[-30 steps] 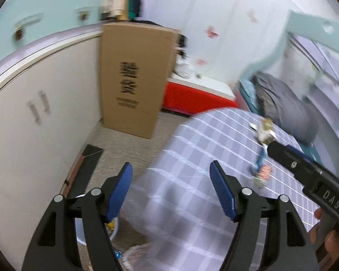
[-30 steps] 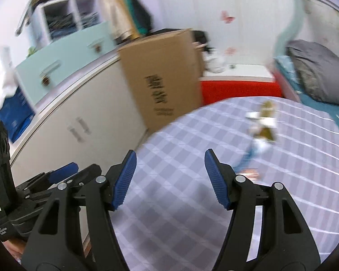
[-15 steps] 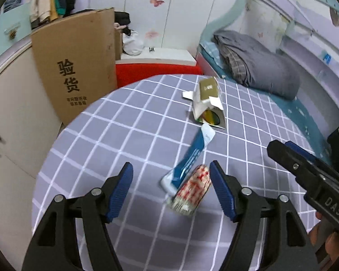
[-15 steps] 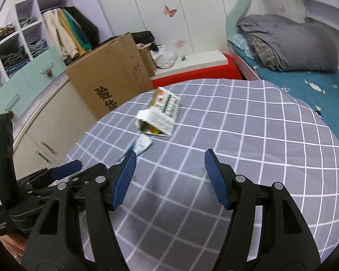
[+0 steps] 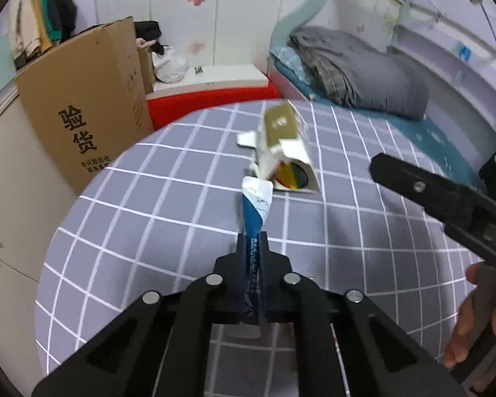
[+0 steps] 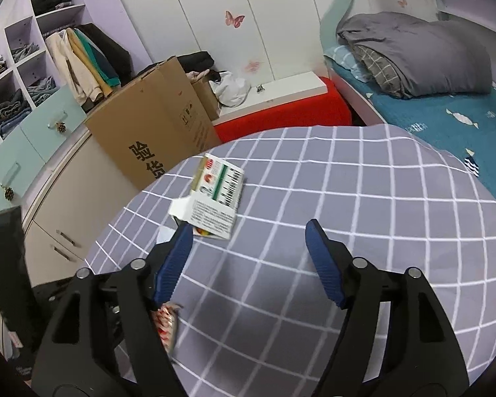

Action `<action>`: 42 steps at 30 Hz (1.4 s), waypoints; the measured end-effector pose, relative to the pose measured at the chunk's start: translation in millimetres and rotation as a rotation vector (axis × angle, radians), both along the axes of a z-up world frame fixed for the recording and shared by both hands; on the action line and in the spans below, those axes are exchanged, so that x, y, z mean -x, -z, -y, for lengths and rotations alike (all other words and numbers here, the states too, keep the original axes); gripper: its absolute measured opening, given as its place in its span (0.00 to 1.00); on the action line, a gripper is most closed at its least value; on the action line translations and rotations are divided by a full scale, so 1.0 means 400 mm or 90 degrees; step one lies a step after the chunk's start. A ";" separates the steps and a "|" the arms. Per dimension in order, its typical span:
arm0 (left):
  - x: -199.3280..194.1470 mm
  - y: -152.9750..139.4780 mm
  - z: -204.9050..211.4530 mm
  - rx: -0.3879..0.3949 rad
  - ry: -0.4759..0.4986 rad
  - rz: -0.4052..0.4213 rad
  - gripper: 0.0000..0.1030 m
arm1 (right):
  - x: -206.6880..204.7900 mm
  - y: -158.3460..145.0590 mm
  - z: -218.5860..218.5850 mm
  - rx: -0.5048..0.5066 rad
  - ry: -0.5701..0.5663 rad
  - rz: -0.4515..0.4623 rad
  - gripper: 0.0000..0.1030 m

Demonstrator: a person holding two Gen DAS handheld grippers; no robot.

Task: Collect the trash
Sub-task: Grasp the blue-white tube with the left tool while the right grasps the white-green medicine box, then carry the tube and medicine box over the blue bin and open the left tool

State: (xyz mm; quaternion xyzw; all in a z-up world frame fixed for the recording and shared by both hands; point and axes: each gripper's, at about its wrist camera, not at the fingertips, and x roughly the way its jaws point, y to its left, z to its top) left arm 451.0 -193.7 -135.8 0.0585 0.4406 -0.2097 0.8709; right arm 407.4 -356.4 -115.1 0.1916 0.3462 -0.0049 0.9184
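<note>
My left wrist camera looks steeply down along its fingers, close over the near edge of the round checked table (image 5: 155, 218), facing the bed (image 5: 363, 66). My right wrist camera sits a little higher and further right, tilted down less, facing the cardboard box (image 6: 148, 132). Both views share the table's middle, the opened carton (image 5: 282, 142) (image 6: 215, 201), the box and the bed.
</note>
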 end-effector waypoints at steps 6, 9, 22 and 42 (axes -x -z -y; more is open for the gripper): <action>-0.009 -0.037 -0.102 0.032 -0.090 0.036 0.06 | -0.079 0.013 -0.044 -0.008 -0.002 -0.015 0.74; -0.025 -0.054 -0.163 0.036 -0.150 0.057 0.06 | -0.120 0.023 -0.065 -0.019 -0.004 -0.029 0.76; -0.046 -0.051 -0.331 0.083 -0.193 0.027 0.06 | -0.203 0.066 -0.099 0.034 -0.001 -0.087 0.50; 0.151 -0.132 -0.657 0.120 -0.242 0.045 0.06 | 0.015 -0.160 -0.576 0.017 -0.239 0.043 0.49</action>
